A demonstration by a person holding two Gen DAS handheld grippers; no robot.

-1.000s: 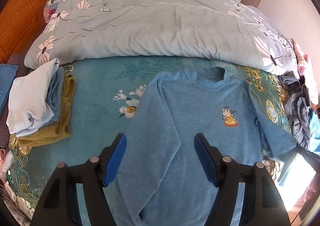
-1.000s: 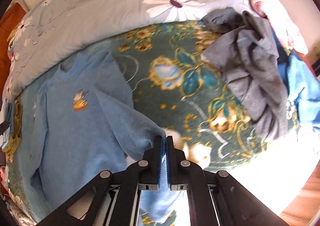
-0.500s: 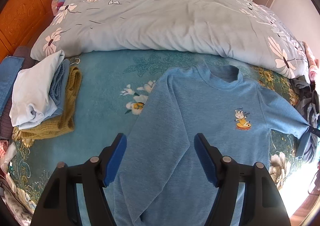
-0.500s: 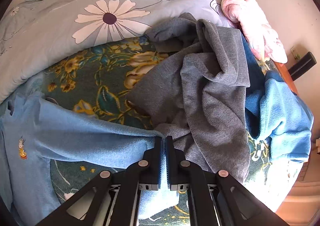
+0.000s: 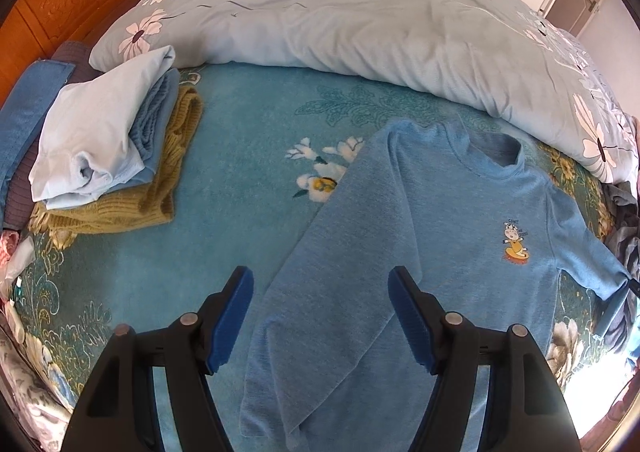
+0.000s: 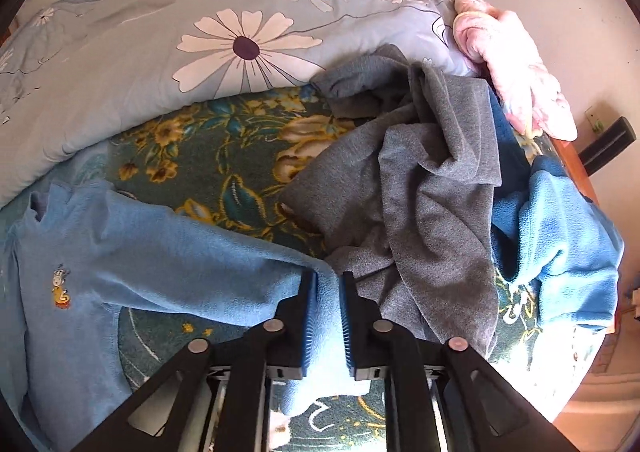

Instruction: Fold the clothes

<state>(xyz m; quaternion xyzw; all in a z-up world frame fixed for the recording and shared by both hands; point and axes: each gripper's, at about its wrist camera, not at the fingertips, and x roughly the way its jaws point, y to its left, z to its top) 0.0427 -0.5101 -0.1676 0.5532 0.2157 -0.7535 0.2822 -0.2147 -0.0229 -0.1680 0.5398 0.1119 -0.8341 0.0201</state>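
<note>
blue sweatshirt flat for folding; right gripper opening, sleeve between jaws, laid outstretched | left gripper open, empty, above other sleeve

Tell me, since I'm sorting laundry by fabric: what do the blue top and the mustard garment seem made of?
Blue top: probably soft fleece or brushed knit; matte, fuzzy nap. Mustard garment: chunky ribbed knit, perhaps wool or acrylic; thick ridges show along its folded edge.

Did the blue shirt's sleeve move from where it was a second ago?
Yes. The sleeve was pulled out sideways, away from the shirt's body, toward the grey clothes pile. It now lies stretched out.
</note>
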